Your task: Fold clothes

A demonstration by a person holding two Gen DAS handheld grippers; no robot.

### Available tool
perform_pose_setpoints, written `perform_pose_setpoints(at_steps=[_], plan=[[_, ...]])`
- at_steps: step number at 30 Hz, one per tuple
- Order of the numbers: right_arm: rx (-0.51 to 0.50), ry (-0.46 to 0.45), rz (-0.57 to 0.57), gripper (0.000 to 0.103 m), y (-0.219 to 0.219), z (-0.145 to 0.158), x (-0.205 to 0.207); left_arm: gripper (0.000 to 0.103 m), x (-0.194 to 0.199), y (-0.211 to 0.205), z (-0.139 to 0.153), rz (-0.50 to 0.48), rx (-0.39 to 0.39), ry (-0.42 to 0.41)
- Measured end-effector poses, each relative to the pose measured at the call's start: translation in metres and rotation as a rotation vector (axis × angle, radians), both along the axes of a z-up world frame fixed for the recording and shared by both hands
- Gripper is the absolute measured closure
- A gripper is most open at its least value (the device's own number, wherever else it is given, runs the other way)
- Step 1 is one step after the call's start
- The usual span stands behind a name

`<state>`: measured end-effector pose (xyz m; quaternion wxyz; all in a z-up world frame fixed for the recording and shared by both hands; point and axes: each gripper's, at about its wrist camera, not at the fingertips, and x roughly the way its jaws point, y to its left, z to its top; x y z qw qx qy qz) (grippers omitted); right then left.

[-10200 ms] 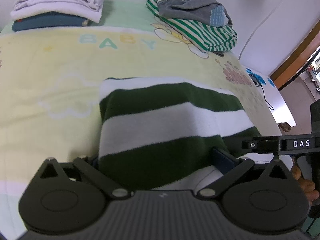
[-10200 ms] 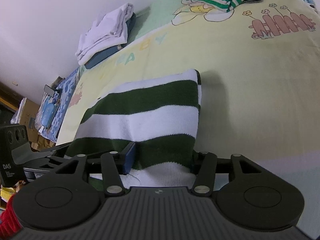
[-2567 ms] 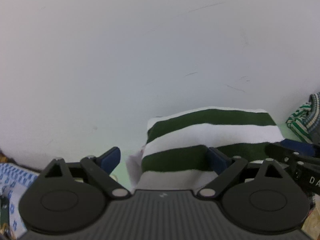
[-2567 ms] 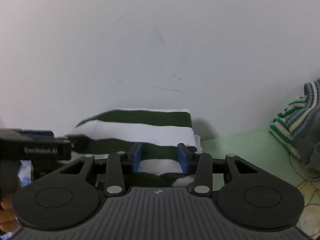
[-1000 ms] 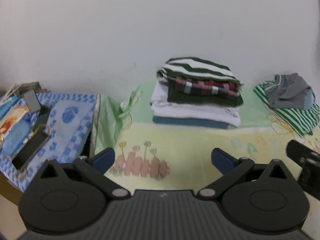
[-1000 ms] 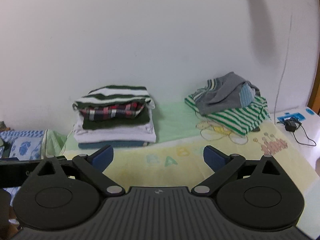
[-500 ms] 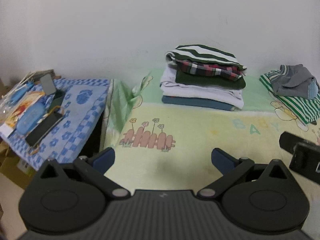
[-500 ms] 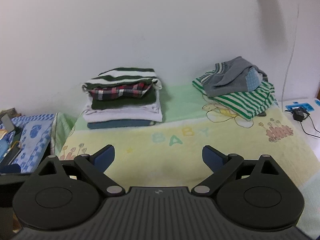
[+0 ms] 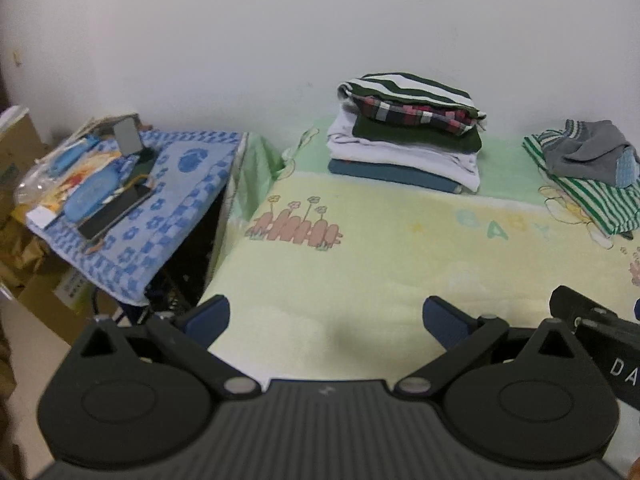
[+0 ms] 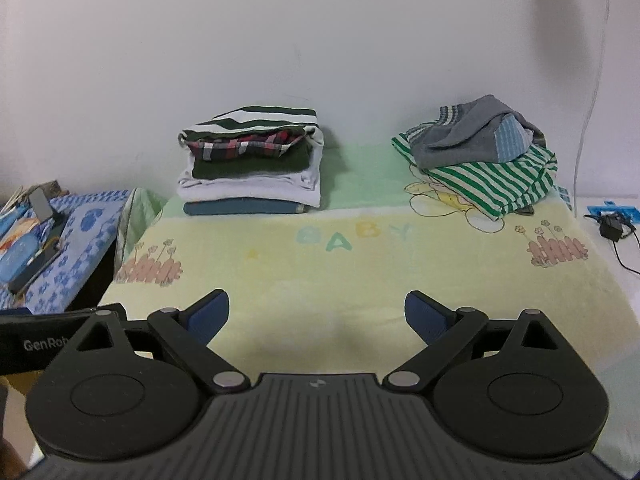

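Left wrist view: the left hand-held gripper (image 9: 326,318) is hovering with its blue-padded jaws spread wide apart, gripping nothing, over the near edge of the yellow blanket (image 9: 380,264). The folded stack (image 9: 406,136) is sitting at the far side of that blanket, against the white wall (image 9: 280,32); the green-and-white striped sweater (image 9: 408,90) is lying on top of the stack, over a plaid garment, a dark green one, a white one and a blue one at the bottom. To the right of the stack, well apart from it, the unfolded pile (image 9: 588,172) is resting with a grey garment over a green-striped one. To the left of the stack, this view is showing a side surface under a blue patterned cloth (image 9: 160,208) carrying small items, with cardboard boxes (image 9: 24,152) beyond it. Part of the right hand-held gripper (image 9: 596,324) is entering at the right edge.

Right wrist view: the right hand-held gripper (image 10: 316,314) is likewise hanging with jaws fully parted and empty. The folded stack (image 10: 250,172) is appearing left of centre and the unfolded pile (image 10: 480,160) right of it. Only this view is showing a charger and cable (image 10: 612,228) right of the unfolded pile; the boxes are out of frame.
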<state>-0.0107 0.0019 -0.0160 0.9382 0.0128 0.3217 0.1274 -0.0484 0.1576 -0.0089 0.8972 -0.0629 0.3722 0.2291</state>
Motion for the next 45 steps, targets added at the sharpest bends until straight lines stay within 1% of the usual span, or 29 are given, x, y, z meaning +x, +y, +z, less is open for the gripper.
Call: perform_pose_setpoints(at_steps=[2, 6, 10, 15, 18, 21, 26, 29, 32, 37, 42, 45], plan=[[0.020, 0.006, 0.005, 0.006, -0.006, -0.002, -0.002, 0.000, -0.005, -0.006, -0.002, 0.002, 0.005, 0.004], [0.043, 0.021, 0.006, 0.006, -0.012, -0.006, -0.008, 0.000, -0.008, -0.012, -0.007, -0.004, 0.000, 0.040], [0.043, 0.010, -0.010, 0.006, -0.013, -0.004, -0.014, 0.000, -0.009, -0.007, -0.008, -0.045, 0.005, 0.042], [0.031, -0.002, -0.057, 0.006, -0.009, 0.002, -0.020, 0.000, -0.010, -0.001, -0.009, -0.100, 0.013, 0.040], [0.013, -0.031, -0.086, 0.006, -0.004, 0.005, -0.026, 0.000, -0.011, 0.003, -0.010, -0.133, 0.017, 0.038], [0.008, -0.045, -0.128, 0.006, 0.001, 0.002, -0.032, 0.000, -0.014, 0.013, -0.014, -0.164, -0.010, 0.033], [0.018, -0.022, -0.174, 0.006, 0.007, -0.007, -0.042, 0.000, -0.022, 0.024, -0.018, -0.209, -0.063, 0.023], [-0.006, -0.027, -0.185, 0.006, 0.011, -0.010, -0.049, 0.000, -0.026, 0.022, -0.019, -0.198, -0.037, 0.011], [-0.003, -0.018, -0.197, 0.006, 0.009, -0.011, -0.052, 0.000, -0.029, 0.019, -0.020, -0.203, -0.016, 0.011], [-0.003, -0.025, -0.211, 0.006, 0.006, -0.009, -0.054, 0.000, -0.030, 0.010, -0.021, -0.217, 0.000, 0.035], [-0.004, -0.022, -0.206, 0.006, 0.001, -0.009, -0.055, 0.000, -0.029, 0.014, -0.023, -0.204, -0.098, 0.030], [-0.006, -0.012, -0.196, 0.006, -0.002, -0.012, -0.055, 0.000, -0.029, 0.014, -0.023, -0.191, -0.101, 0.021]])
